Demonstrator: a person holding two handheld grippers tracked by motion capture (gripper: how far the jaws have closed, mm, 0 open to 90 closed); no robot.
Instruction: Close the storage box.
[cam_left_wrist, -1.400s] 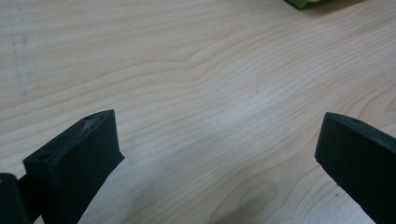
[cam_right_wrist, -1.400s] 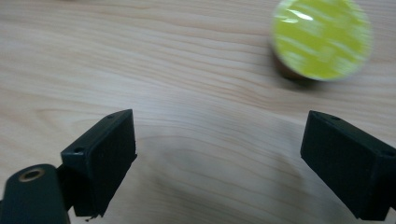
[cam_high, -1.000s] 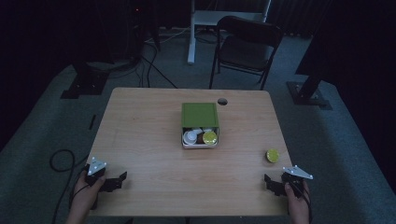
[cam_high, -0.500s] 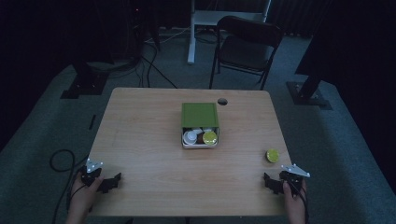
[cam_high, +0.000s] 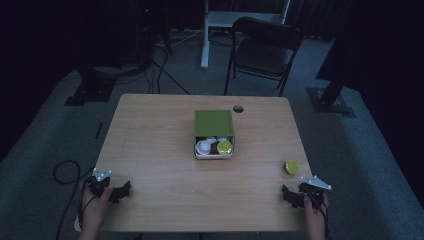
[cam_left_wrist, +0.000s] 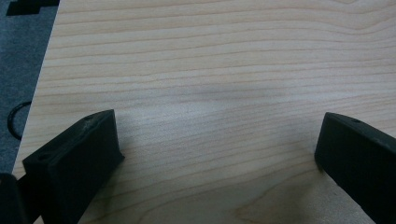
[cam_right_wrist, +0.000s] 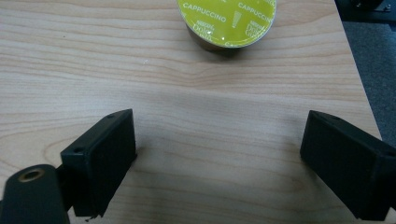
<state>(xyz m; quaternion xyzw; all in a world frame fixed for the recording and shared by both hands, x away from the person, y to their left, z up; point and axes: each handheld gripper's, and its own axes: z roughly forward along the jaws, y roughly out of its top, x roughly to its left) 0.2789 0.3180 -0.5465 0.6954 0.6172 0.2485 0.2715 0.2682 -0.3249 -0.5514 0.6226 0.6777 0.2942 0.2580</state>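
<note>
left gripper (cam_high: 119, 191) at lower left of desk (cam_high: 160, 150), fingers (cam_left_wrist: 74, 158) spread, grasping nothing. green box (cam_high: 214, 133) at centre, pods inside. yellow pod (cam_high: 292, 166) lower right, just above right gripper (cam_high: 291, 196), fingers (cam_right_wrist: 100, 156) spread, empty.

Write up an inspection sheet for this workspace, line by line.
Surface: wooden table, bare apart from the items below; cable hole at the far edge.
Job's things: box at centre, green lid slid partly back, capsules inside; yellow-green capsule marked cappuccino, loose near the right edge.
Clutter: nothing seen.
Grippers: left hand-held gripper open, empty, near corner; right hand-held gripper open, empty, just short of the loose capsule.
Cables: black loop on the floor, left.
Surroundings: folding chair, dark stands, grey carpet.
</note>
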